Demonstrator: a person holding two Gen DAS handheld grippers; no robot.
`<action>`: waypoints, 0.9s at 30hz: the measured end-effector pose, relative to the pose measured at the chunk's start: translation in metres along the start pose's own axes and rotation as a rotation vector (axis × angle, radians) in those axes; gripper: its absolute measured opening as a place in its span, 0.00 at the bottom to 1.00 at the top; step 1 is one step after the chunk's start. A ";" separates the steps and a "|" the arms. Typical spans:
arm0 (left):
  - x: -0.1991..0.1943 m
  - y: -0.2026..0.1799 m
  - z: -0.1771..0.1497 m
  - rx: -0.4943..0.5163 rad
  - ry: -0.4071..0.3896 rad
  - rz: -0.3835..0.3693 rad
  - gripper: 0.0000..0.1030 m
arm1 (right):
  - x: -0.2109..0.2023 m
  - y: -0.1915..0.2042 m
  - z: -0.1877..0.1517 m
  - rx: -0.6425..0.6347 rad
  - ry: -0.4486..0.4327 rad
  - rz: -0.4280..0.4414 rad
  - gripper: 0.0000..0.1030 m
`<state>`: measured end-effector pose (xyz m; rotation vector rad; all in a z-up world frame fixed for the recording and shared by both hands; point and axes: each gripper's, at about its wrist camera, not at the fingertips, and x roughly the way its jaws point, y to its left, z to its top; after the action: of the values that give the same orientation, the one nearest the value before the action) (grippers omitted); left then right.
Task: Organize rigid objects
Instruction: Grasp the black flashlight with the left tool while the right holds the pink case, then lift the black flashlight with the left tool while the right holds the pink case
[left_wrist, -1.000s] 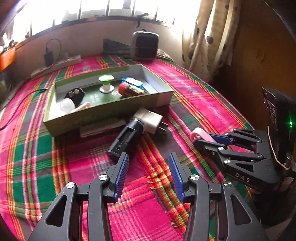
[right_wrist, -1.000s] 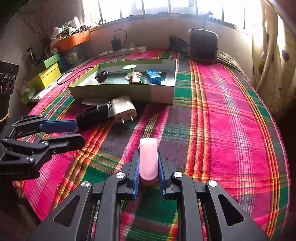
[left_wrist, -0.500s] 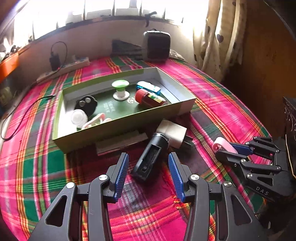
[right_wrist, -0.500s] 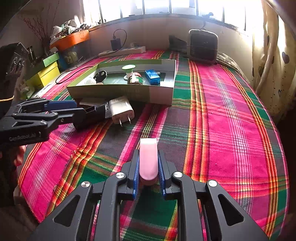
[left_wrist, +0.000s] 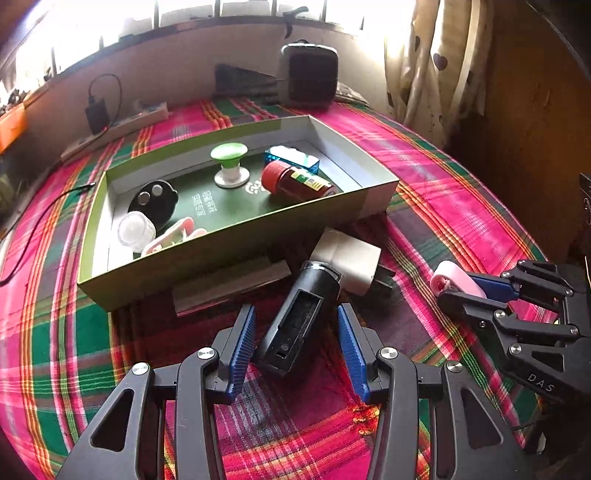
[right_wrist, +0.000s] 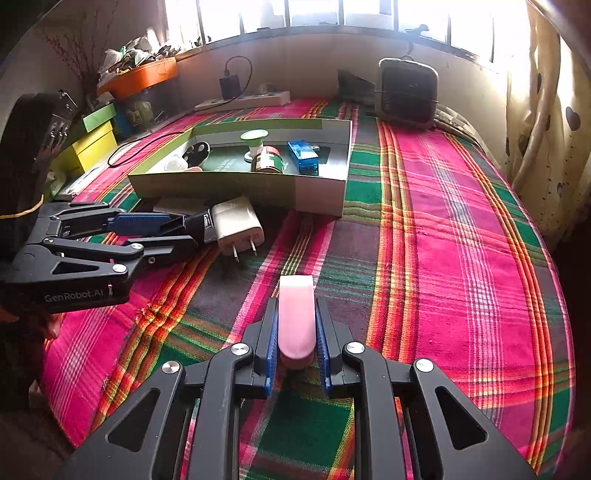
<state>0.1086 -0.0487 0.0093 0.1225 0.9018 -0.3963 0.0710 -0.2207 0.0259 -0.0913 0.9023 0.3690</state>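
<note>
Plaid bedcover (left_wrist: 461, 192) carries a long black plastic cylinder with an open slot (left_wrist: 299, 325), lying between the left gripper (left_wrist: 295, 341)'s 2 wide-open pads, untouched. It looks stiff and light; grip its flat sides mid-body. The right gripper (right_wrist: 297, 343) is clamped on a smooth pink plastic tube (right_wrist: 295, 314).

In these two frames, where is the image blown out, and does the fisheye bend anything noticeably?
Left wrist view: the window is overexposed to white, the wooden wall is dim, and the green box bows. Right wrist view: window panes are clipped, the curtain glares, and the plaid cloth stripes curve; corners are black.
</note>
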 end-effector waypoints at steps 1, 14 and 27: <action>0.000 -0.001 0.000 0.003 -0.001 0.000 0.43 | 0.000 0.000 0.000 0.000 0.001 0.001 0.18; 0.000 -0.008 -0.003 0.033 -0.006 0.019 0.31 | 0.001 0.000 0.001 0.002 0.001 0.005 0.18; -0.008 -0.002 -0.012 -0.018 -0.014 0.030 0.26 | 0.000 0.001 0.000 0.006 -0.002 -0.004 0.18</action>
<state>0.0945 -0.0451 0.0086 0.1168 0.8882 -0.3609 0.0711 -0.2198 0.0260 -0.0872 0.9013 0.3624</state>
